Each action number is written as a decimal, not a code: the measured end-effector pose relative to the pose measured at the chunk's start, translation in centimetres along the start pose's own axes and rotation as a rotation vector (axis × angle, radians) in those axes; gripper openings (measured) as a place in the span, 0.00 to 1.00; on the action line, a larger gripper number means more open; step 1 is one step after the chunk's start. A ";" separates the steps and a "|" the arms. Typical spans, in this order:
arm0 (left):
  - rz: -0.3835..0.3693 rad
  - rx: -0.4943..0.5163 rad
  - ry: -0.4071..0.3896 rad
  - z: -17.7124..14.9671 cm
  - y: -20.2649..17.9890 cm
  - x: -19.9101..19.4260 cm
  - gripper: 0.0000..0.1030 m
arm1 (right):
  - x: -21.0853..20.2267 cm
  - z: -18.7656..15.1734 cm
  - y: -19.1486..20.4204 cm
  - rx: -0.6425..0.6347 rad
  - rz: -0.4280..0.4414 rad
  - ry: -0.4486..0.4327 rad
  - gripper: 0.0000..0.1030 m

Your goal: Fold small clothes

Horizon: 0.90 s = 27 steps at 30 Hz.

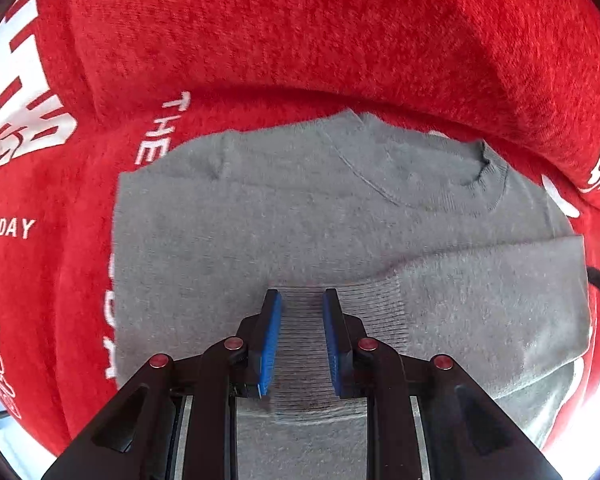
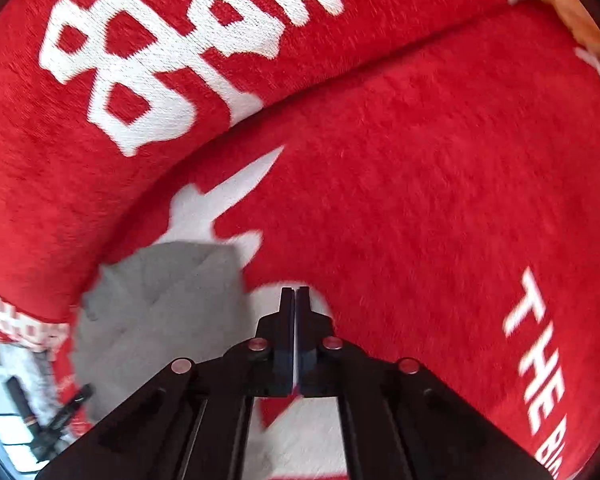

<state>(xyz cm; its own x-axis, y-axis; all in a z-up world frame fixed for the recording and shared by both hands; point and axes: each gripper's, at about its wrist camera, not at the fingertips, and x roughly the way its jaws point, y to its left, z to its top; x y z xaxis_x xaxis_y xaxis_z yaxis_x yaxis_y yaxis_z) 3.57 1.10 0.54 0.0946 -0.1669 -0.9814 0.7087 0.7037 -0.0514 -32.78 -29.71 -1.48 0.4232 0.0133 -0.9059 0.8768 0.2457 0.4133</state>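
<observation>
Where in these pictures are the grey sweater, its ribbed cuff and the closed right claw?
grey sweater (image 1: 284,216): left wrist view, on the chest panel.
ribbed cuff (image 1: 380,308): left wrist view, on the ribbing right of the blue pads.
right claw (image 2: 295,292): right wrist view, between its shut fingertips.

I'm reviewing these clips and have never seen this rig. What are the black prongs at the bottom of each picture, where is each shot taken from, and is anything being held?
No robot here: a person holds a two-finger gripper in each hand, and each carries a fisheye camera looking along its fingers, so the pictures curve.

The left wrist view shows the left gripper with blue pads, pointing down over a grey sweater laid on a red blanket printed with white lettering. A sleeve lies folded across the body, and its ribbed cuff sits between the slightly parted pads; whether they pinch it is unclear.

The right wrist view shows the right gripper, shut and holding nothing, over the blanket beside the sweater.
</observation>
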 end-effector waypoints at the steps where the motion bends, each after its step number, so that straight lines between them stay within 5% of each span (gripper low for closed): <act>1: 0.009 -0.001 0.006 0.0 0.3 -0.2 0.22 | -0.4 -0.4 0.2 -0.002 0.026 0.024 0.07; 5: 0.025 -0.009 0.028 -0.7 1.2 -1.3 0.22 | -2.4 -3.0 1.7 -0.066 0.080 0.080 0.17; 10: 0.017 -0.021 0.026 -2.1 1.5 -2.8 0.22 | -3.7 -6.1 4.0 -0.148 0.065 0.082 0.17; 16: 0.038 0.013 0.075 -3.1 0.1 -0.1 0.22 | 0.0 -7.9 5.1 -0.216 -0.002 0.137 0.15; 20: 0.114 -0.012 0.043 -3.2 0.7 -0.5 0.59 | -0.1 -8.3 5.0 -0.265 -0.051 0.144 0.13; 27: 0.120 -0.034 0.064 -4.6 1.8 -2.8 0.59 | -2.3 -9.7 6.1 -0.291 -0.090 0.152 0.24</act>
<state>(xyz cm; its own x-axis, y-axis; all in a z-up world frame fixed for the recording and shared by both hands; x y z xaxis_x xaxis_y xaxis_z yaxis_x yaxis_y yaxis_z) 1.38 6.02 2.33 0.1312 -0.0366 -0.9907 0.6712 0.7387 0.0616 -30.57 -18.84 2.22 0.2888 0.1180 -0.9501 0.7982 0.5183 0.3070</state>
